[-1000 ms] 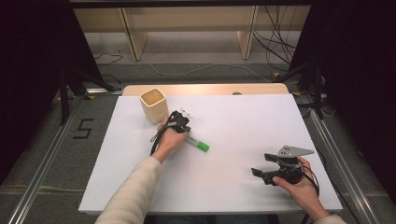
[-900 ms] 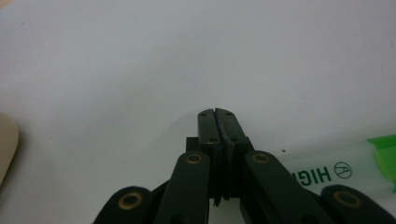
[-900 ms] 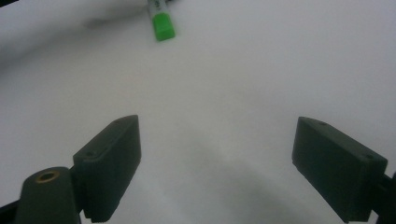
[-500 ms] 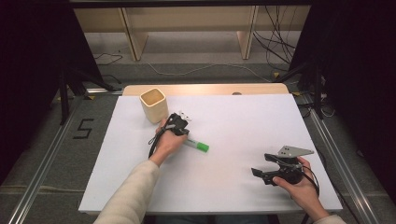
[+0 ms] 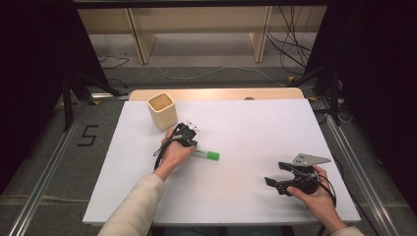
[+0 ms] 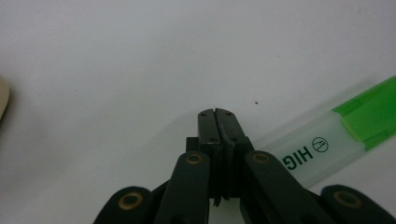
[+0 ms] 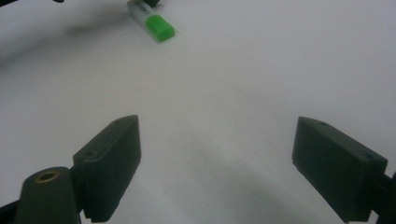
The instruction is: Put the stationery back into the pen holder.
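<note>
1. Left gripper [image 5: 189,140]: black two-jaw tool in the person's left hand [image 5: 174,153], held over the middle-left of the table. In its own view the two jaws are pressed flat together with nothing between them; the tips point down at the tabletop, just beside the marker.
2. Left forearm: cream-sleeved, coming in from the bottom edge and slanting up and right toward the marker, the hand wrapped over the gripper body.
3. Green-capped highlighter marker with a translucent white barrel [image 6: 327,149]: lying flat on the white table [image 5: 255,123], its barrel end next to the left gripper's closed tips, its green cap [image 5: 212,156] pointing toward the table's right side. Not gripped.
4. Right gripper [image 5: 281,178]: black tool topped by a grey three-cornered plate, in the right hand [image 5: 314,196] near the table's front right, well apart from the marker. Jaws spread wide, empty, aimed left across the table.
5. Pale wooden square cup [image 5: 162,111]: upright near the far left, behind the left hand.
</note>
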A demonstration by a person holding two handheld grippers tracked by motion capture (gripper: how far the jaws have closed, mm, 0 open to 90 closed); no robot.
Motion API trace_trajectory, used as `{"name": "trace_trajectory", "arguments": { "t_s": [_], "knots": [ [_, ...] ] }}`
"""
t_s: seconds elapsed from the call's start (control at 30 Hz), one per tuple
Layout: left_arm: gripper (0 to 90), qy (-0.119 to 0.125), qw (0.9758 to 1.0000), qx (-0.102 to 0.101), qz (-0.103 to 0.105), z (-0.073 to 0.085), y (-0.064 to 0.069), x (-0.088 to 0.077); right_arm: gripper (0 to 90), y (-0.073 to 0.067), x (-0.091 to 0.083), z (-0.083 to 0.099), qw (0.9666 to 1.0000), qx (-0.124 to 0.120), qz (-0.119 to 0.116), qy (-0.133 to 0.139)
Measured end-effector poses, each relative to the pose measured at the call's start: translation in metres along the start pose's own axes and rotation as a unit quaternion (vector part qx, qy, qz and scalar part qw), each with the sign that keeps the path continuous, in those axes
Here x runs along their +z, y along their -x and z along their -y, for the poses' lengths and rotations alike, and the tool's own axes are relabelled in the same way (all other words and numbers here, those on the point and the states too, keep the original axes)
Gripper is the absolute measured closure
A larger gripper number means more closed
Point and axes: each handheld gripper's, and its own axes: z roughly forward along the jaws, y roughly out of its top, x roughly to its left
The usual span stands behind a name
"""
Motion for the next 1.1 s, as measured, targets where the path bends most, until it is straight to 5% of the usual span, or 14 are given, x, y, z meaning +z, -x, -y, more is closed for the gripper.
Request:
{"name": "trace_trajectory", "arguments": {
  "t_s": [1.1],
  "knots": [
    [90.0,-0.018,0.9992,0.026,0.025,0.04,0.046,-0.037,16.3,-0.001,-0.001,0.0,1.0,-0.001,-0.001,0.003]
  ]
}}
